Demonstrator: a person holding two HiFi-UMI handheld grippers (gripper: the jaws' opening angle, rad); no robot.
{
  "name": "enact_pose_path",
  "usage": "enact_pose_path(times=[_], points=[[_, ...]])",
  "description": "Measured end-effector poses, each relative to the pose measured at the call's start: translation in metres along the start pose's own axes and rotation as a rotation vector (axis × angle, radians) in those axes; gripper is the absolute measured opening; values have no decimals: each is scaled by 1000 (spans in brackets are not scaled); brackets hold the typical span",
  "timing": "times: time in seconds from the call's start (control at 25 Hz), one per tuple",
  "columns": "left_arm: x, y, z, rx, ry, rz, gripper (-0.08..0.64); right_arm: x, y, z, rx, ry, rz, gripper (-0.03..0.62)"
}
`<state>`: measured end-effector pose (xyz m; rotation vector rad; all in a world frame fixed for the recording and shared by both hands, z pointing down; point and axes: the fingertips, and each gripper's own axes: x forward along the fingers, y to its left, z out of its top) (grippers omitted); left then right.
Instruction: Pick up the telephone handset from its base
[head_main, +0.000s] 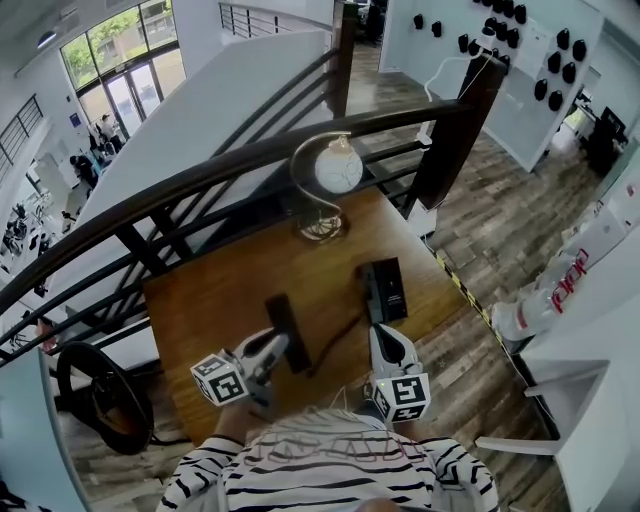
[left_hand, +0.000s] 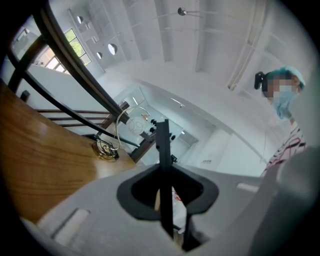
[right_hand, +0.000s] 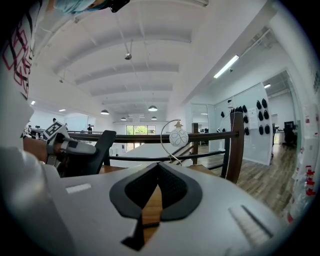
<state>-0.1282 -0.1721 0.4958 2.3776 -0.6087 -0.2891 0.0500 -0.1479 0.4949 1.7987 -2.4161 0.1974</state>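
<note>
In the head view the black telephone handset (head_main: 283, 318) is off its base, over the wooden table (head_main: 210, 310), with my left gripper (head_main: 277, 346) shut on its near end. In the left gripper view the handset (left_hand: 162, 145) stands edge-on between the jaws, which press on it from both sides. The black telephone base (head_main: 384, 288) lies to the right on the table, and a dark cord (head_main: 335, 345) runs from it toward the handset. My right gripper (head_main: 386, 338) hovers just in front of the base, its jaws shut with nothing between them (right_hand: 158, 176). The right gripper view shows the handset (right_hand: 100, 150) at the left.
A lamp with a white globe (head_main: 338, 168) on a curled brass stand (head_main: 322, 228) stands at the table's far edge. A dark curved railing (head_main: 250, 155) runs behind the table. The table's right edge (head_main: 450, 275) drops to a wooden floor.
</note>
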Motion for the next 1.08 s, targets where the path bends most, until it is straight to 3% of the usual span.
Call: enact_pose_path(times=[1.08], points=[[7, -6, -9, -4, 23, -8, 69, -6, -4, -6, -15, 25, -5, 2]])
